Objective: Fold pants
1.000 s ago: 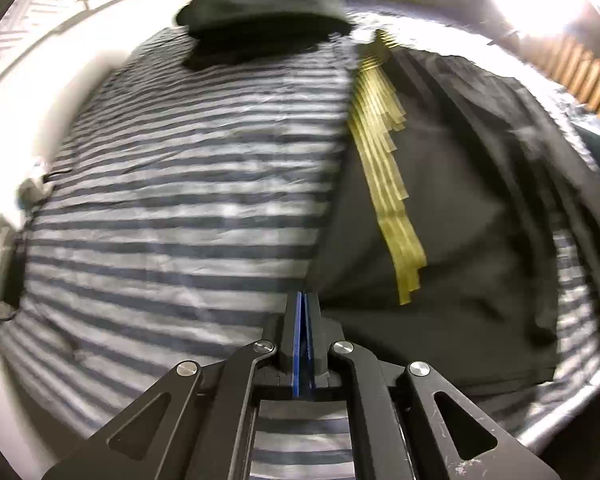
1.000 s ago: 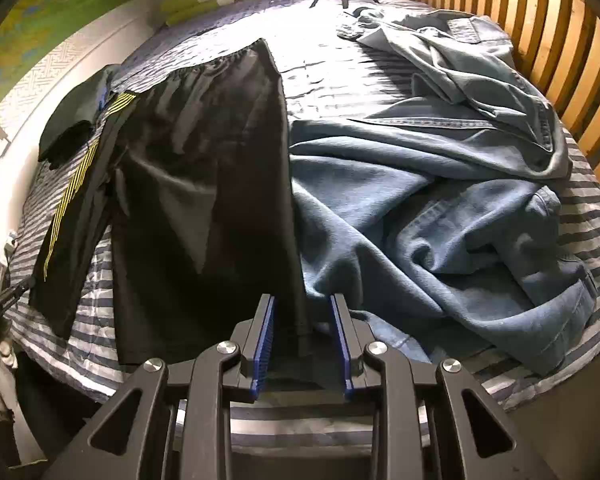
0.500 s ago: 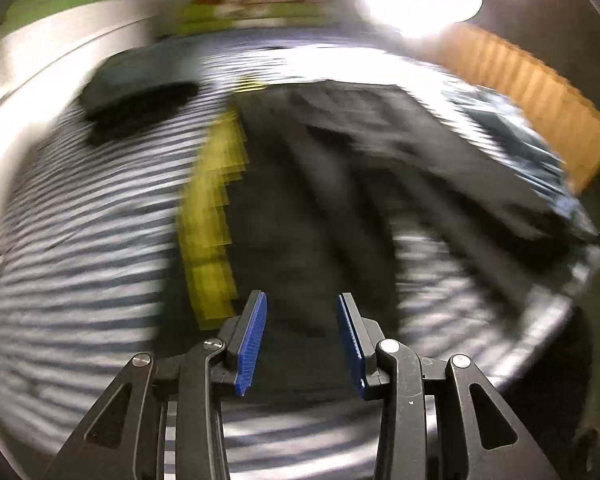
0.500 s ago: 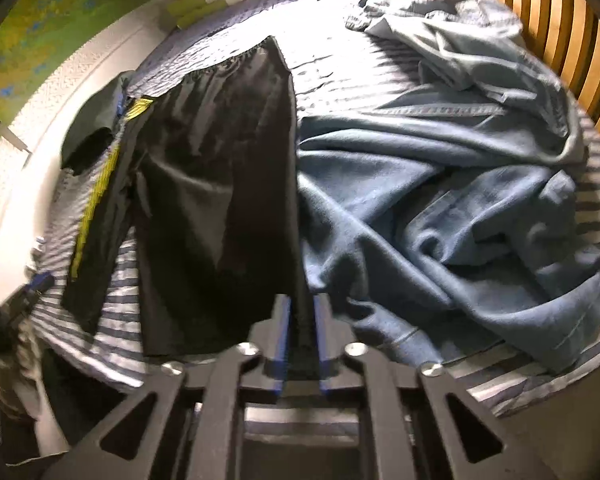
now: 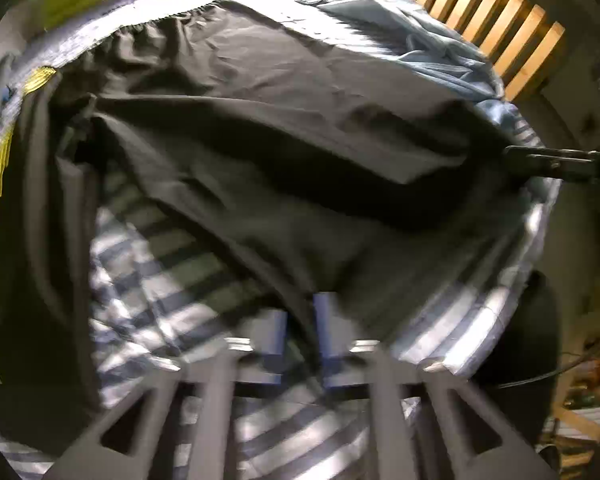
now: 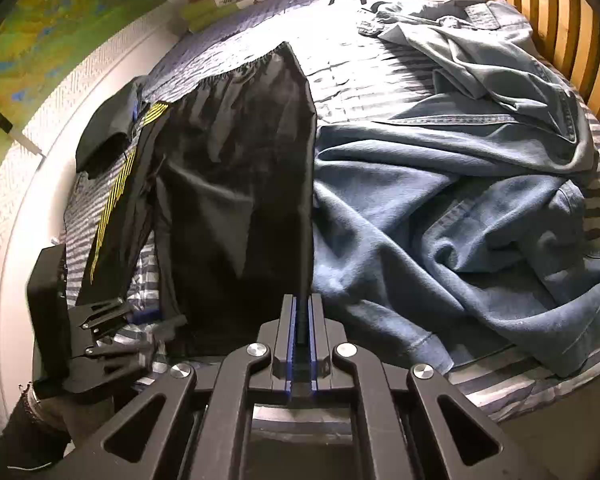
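Black pants [image 6: 236, 200] lie lengthwise on the striped bed, elastic waistband at the far end. My right gripper [image 6: 302, 320] is shut on their near right hem, and the fabric edge rises tight from the pads. The left wrist view shows that gripper [image 5: 512, 156] holding the cloth lifted at the right. My left gripper [image 5: 301, 330] is blurred at the near left corner of the pants [image 5: 280, 120]. Its blue pads [image 5: 276, 336] stand a little apart with the dark hem between them. It also shows from the right wrist [image 6: 168, 334], at the pants' lower left.
A black garment with yellow stripes [image 6: 116, 192] lies left of the pants, with a folded dark garment [image 6: 104, 140] beyond it. Crumpled blue jeans [image 6: 440, 220] and more denim [image 6: 500, 60] fill the right. Wooden slats [image 6: 572, 20] bound the right side; the striped sheet [image 5: 160, 280] shows near the front edge.
My left gripper opened, swung right from the yellow-striped garment to the black pants' hem, and its pads have narrowed. My right gripper shut on the pants' edge and lifted it.
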### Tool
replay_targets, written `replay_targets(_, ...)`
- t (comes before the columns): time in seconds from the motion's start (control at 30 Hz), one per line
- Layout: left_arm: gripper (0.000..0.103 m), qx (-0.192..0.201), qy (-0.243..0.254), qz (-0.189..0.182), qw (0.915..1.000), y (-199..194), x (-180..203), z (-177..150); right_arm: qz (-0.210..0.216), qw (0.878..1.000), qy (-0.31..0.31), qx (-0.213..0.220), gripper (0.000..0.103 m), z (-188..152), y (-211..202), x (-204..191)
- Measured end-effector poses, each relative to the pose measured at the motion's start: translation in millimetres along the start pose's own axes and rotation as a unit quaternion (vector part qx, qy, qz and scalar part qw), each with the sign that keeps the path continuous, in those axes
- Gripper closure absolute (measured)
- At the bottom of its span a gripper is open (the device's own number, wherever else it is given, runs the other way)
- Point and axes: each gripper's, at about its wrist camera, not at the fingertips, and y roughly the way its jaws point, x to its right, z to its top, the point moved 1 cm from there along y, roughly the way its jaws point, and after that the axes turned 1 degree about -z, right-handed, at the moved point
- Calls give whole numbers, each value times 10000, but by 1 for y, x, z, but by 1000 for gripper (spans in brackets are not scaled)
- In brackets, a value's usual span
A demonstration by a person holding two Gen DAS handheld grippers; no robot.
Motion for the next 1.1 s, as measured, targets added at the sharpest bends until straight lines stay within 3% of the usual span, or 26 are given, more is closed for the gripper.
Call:
replay_targets(0.17,100,219,5,-53,9997,-41,-15,-9,595,9980,183,109,100,-4,-15,4)
replay_targets(0.23,93,43,132,-46,9999,-44,-20,-16,548,9984,112,42,100,-7,-10,0)
replay_targets(0.27,85,-47,254,67,9996,-43,-20,-18,450,9990,56,-45,100,-9,-3,-2)
replay_targets(0.3,64,-7,385,364,9986,-45,-19,-19,396,9991,47,-144,100,-10,5,-2)
replay_targets(0.33,52,126,444,553,9974,-45,-15,-21,437,9986,151,-251,100,-11,12,0)
replay_targets(0.4,52,592,568,613,9947,-62,-4,-21,632,9967,383,-327,100,-9,19,4)
replay_targets(0.5,44,904,1070,153,9900,-74,32,-19,893,9935,624,-340,97,-3,18,10)
replay_targets(0.57,38,1007,1412,17,9848,-71,60,-15,843,9937,698,-250,96,1,10,14)
replay_targets(0.73,34,945,1692,-348,9804,-43,123,8,699,9946,761,116,94,7,-19,31)
replay_targets(0.83,33,834,1802,-292,9796,-20,154,17,576,9948,801,253,94,13,-31,45)
replay_targets(0.9,30,678,1817,-330,9805,-9,162,23,469,9953,771,350,94,20,-36,49)
replay_targets(0.97,30,695,1830,-124,9806,2,167,29,444,9953,740,443,94,28,-38,53)
replay_targets(1.0,30,695,1765,6,9818,5,166,32,404,9954,718,491,94,34,-37,53)
replay_targets(1.1,30,618,1318,-113,9893,12,151,45,292,9954,694,584,94,47,-33,57)
